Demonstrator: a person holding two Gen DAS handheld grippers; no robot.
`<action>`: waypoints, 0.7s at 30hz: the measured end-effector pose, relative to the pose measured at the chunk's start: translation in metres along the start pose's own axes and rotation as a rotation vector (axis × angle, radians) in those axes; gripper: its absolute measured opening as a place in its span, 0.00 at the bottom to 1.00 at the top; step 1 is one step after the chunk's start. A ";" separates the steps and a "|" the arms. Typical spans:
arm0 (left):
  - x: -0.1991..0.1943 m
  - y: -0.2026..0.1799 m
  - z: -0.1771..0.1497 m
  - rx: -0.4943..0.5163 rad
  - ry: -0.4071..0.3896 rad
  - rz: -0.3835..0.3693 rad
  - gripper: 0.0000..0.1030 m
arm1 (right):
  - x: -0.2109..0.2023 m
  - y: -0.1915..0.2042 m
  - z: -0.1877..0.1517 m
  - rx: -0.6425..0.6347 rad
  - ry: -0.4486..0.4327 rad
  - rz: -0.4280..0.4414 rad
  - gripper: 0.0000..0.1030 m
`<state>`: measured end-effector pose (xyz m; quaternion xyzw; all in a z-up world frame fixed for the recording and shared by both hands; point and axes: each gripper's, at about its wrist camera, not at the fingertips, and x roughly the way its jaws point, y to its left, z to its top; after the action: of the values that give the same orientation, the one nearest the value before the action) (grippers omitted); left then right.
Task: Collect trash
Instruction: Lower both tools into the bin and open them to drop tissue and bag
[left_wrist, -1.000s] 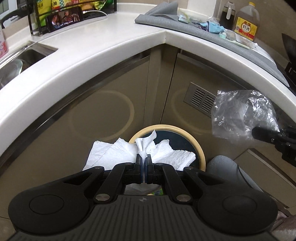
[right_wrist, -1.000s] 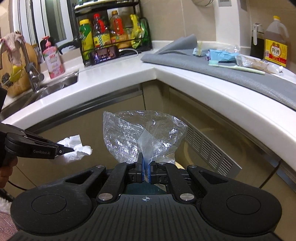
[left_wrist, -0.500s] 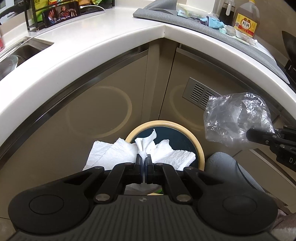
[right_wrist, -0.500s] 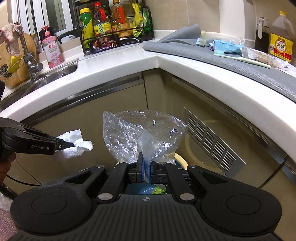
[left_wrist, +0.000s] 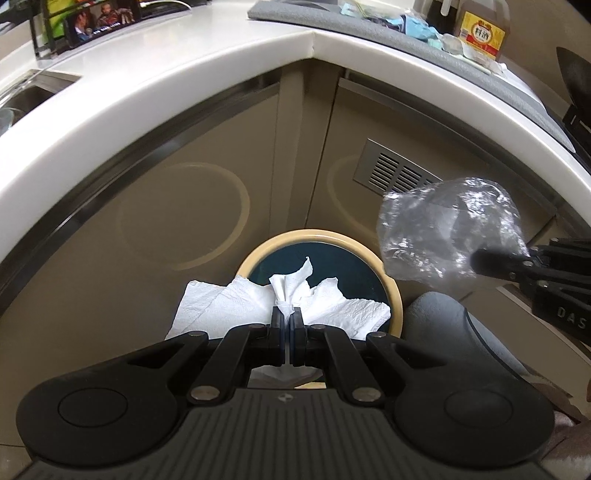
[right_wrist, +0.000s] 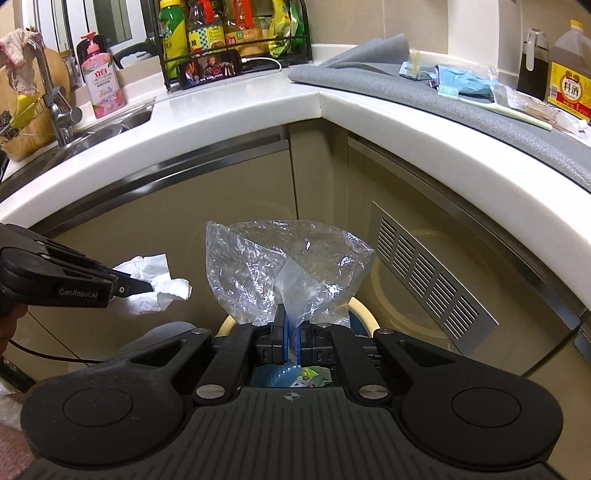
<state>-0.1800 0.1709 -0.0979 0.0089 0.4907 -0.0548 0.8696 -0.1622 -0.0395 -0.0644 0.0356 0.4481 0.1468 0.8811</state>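
Left gripper (left_wrist: 286, 322) pinches white tissue (left_wrist: 295, 295) above bin (left_wrist: 395, 295) (cream rim). Right gripper (right_wrist: 292, 334) pinches clear plastic bag (right_wrist: 284, 266), also over bin.

Both tongs have sunk lower, bringing the plastic bag (left_wrist: 448, 236) closer to the bin (left_wrist: 393, 295).

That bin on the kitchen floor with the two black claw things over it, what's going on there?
A person is clearing rubbish with a handheld gripper in each hand. The left gripper is shut on a crumpled white paper towel, held over the round bin in the cabinet corner. The right gripper is shut on a clear plastic bag, also above the bin. Neither piece has been dropped in yet.
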 end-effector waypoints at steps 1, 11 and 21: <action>0.002 -0.001 0.001 0.001 0.004 -0.005 0.02 | 0.003 0.000 0.000 0.003 0.006 -0.001 0.04; 0.034 -0.005 0.007 -0.005 0.059 -0.036 0.02 | 0.035 -0.008 -0.003 0.039 0.084 -0.010 0.04; 0.068 -0.007 0.018 -0.006 0.113 -0.046 0.02 | 0.069 -0.017 -0.005 0.055 0.157 -0.027 0.04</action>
<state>-0.1303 0.1569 -0.1461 -0.0017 0.5393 -0.0727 0.8390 -0.1245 -0.0362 -0.1245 0.0419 0.5201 0.1251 0.8438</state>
